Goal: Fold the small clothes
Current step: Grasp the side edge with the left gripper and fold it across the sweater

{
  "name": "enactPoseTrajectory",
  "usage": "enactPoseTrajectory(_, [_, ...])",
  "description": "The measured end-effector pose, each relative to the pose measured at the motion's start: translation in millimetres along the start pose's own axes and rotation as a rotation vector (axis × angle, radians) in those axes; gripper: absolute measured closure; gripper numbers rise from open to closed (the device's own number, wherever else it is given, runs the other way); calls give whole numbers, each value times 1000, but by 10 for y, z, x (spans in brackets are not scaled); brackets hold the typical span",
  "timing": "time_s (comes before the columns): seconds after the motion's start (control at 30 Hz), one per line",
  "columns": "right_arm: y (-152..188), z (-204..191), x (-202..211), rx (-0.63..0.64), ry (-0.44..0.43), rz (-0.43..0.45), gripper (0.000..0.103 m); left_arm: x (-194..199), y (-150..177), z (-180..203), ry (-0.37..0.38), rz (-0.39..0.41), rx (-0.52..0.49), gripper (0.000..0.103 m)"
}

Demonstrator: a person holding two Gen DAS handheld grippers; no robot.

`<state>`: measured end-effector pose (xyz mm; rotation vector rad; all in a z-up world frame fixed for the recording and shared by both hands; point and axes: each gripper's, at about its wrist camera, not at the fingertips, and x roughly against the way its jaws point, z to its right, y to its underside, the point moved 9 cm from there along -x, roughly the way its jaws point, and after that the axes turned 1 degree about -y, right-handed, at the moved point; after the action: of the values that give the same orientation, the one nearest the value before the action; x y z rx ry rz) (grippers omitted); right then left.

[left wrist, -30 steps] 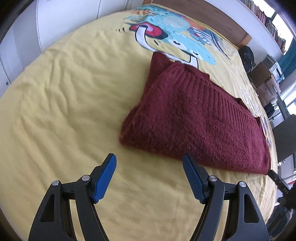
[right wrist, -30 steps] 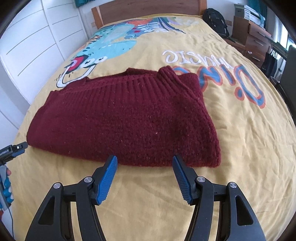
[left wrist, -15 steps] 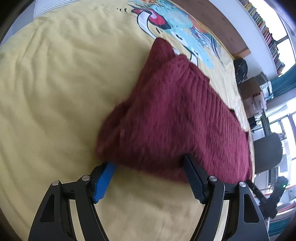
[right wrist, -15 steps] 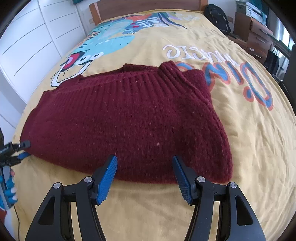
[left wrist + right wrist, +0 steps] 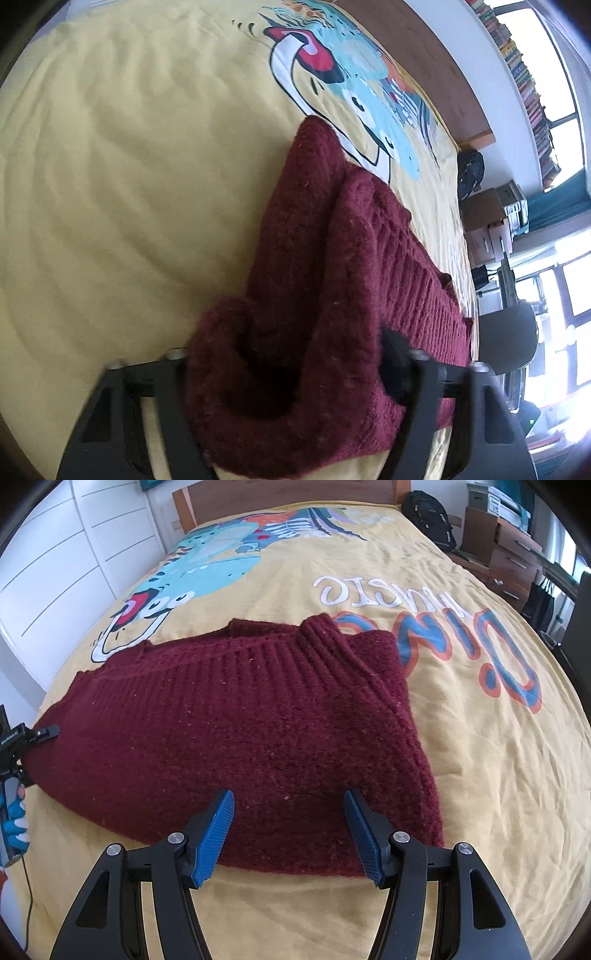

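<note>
A: Left tool (image 5: 284, 373) status?
B: Jaws have just been closing, sweater (image 5: 332, 295) edge bunched between them. Pads are buried in the knit and the fabric bulges up around them, so it's clamped on the sweater's corner. Frame's a bit blurred.
A: Right tool (image 5: 288, 830)?
B: Spread wide, nothing pinched. Blue pads (image 5: 214, 838) sit over the sweater's near hem, one on each side of a stretch of it. Can't tell if they touch the knit.
A: Where's the sweater?
B: Dark red knit, folded, lying across the bed (image 5: 498, 775) on the yellow cover. Collar on the far side in the right view. Left tool shows at the sweater's left end there (image 5: 40, 734), with a gloved hand (image 5: 14, 819) on its handle.
A: Beyond it?
B: Dinosaur print (image 5: 207, 572) and lettering (image 5: 424, 627) on the cover, then the wooden headboard (image 5: 295, 494). Black backpack (image 5: 428, 513) and a dresser (image 5: 506, 550) to the right of the bed, white wardrobe doors (image 5: 74, 572) to the left.
</note>
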<state>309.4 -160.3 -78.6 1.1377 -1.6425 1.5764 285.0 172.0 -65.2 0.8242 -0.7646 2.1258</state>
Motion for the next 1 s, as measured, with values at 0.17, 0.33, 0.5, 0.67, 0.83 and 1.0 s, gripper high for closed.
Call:
enactPoseTrajectory(0.17, [41, 98, 83, -21, -1, 9, 39, 20, -26, 111, -35, -5, -16, 73])
enactPoseTrajectory(0.33, [80, 198, 188, -38, -2, 17, 39, 67, -25, 314, -56, 4, -47, 75])
enactPoseTrajectory(0.5, [106, 321, 307, -56, -2, 29, 39, 74, -40, 507, -74, 8, -77, 76])
enactPoseTrajectory(0.67, [134, 477, 401, -81, -2, 41, 39, 62, -30, 723, -82, 10, -93, 76])
enactPoseTrajectory(0.83, [187, 658, 475, -109, 1, 45, 39, 22, -27, 955, -88, 5, -107, 76])
enactPoseTrajectory(1.0, [264, 807, 512, -125, 2, 36, 39, -40, 15, 1196, -96, -2, -127, 76])
